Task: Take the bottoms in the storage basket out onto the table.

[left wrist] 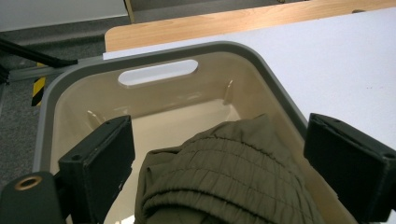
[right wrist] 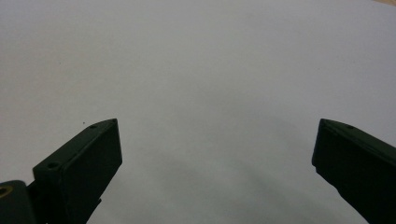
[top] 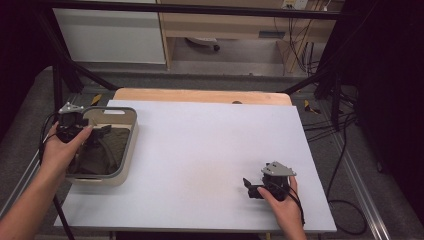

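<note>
olive garment (left wrist: 224, 177) between left gripper (left wrist: 219, 163) fingers (left wrist: 100, 168)

Olive garment (left wrist: 224, 172), beige grey-rimmed bin (left wrist: 154, 100)

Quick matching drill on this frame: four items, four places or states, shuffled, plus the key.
1. left gripper
2. right gripper
3. olive garment
4. bin

a. lying inside the bin
b. open over the bare white tabletop
c. at the table's left edge
d. open over the garment

Pairs: 1-d, 2-b, 3-a, 4-c
</note>
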Tool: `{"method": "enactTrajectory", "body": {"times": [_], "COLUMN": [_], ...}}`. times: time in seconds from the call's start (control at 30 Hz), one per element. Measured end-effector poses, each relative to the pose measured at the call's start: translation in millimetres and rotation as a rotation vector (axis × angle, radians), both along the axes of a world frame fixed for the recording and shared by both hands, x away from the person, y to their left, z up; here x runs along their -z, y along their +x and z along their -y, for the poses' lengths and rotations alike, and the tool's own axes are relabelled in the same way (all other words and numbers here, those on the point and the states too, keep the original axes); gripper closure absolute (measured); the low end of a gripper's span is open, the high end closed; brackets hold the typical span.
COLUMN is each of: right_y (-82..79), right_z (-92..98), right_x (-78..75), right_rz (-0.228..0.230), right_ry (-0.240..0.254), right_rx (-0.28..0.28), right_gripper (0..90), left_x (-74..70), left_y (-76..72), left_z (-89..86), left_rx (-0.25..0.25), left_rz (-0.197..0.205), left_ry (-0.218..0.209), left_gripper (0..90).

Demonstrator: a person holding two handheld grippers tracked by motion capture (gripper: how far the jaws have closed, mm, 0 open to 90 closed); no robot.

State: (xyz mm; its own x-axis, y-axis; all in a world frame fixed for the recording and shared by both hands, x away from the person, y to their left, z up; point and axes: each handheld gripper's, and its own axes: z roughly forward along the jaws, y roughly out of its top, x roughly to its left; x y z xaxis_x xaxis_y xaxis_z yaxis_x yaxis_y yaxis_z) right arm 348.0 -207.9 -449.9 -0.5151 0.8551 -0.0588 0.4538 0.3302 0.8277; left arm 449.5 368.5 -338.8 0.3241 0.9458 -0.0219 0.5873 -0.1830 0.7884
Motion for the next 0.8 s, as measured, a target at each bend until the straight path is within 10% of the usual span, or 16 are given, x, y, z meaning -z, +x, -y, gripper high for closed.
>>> {"method": "enactTrajectory", "body": {"times": [0.1,0.47,0.63,0.8], "right_y": [0.5,1.4,1.4,1.7], "right_z": [-0.9,-1.3,-0.6,-3.1], "right_x": [0.7,1.5,2.0,3.3], "right_rz": [-0.004,-0.025,-0.036,-0.046], "right_ry": [-0.004,0.035,0.034,0.021], "right_rx": [-0.008,-0.014,-0.019,-0.034], "right_gripper": [2.2,2.2,2.3,2.3], "left_x": [-1.0,8.0,19.7,33.0], "left_y": [-0.4,7.5,13.8,17.5], "left_z": [-1.2,-7.8,-4.3,-6.5], "left_rx": [-0.012,0.017,-0.004,-0.028], "left_rz": [0.016,-0.061,-0.081,-0.113], "left_ry": [0.056,-0.078,-0.006,-0.029], "left_gripper": [8.6,7.4,6.9,6.0]}}
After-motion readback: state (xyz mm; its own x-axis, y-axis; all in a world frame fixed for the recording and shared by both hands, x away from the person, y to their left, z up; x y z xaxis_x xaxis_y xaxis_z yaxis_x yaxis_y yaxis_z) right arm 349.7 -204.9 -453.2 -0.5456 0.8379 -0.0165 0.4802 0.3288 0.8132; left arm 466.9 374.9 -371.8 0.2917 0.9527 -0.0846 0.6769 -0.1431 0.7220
